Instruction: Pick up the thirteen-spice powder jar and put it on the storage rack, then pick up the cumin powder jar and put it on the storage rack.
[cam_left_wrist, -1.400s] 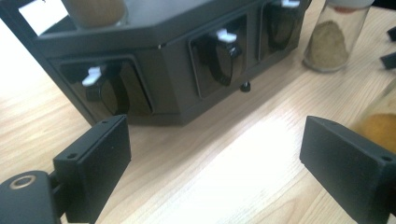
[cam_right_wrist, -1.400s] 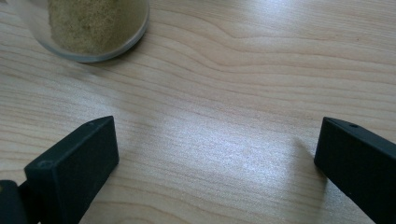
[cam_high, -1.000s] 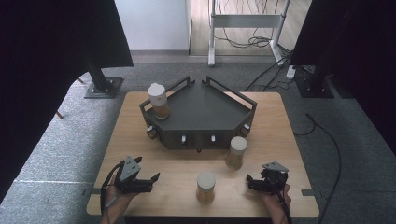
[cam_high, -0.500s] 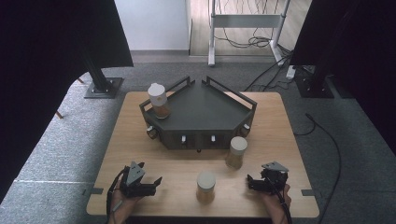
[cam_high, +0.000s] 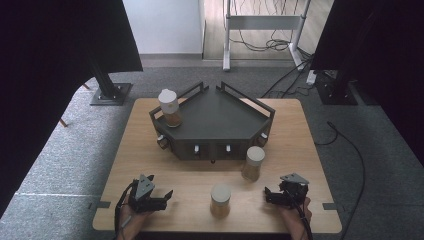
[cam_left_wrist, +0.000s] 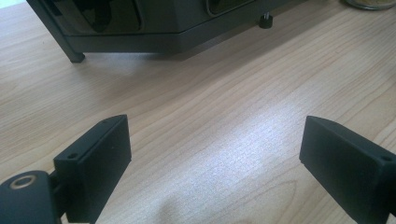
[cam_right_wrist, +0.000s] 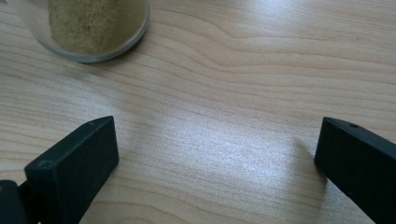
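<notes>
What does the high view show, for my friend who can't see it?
Three lidded jars of brown powder: one on a dark tray, two on the wooden table. The left gripper and right gripper rest open near its front edge.

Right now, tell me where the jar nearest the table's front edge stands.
In the high view, the jar stands upright near the front edge, between the left hand-held gripper and the right hand-held gripper, touching neither.

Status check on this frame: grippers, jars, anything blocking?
Left gripper open, empty. Right gripper open, empty. Nearest jar upright between them, untouched. Nothing in the way.
</notes>
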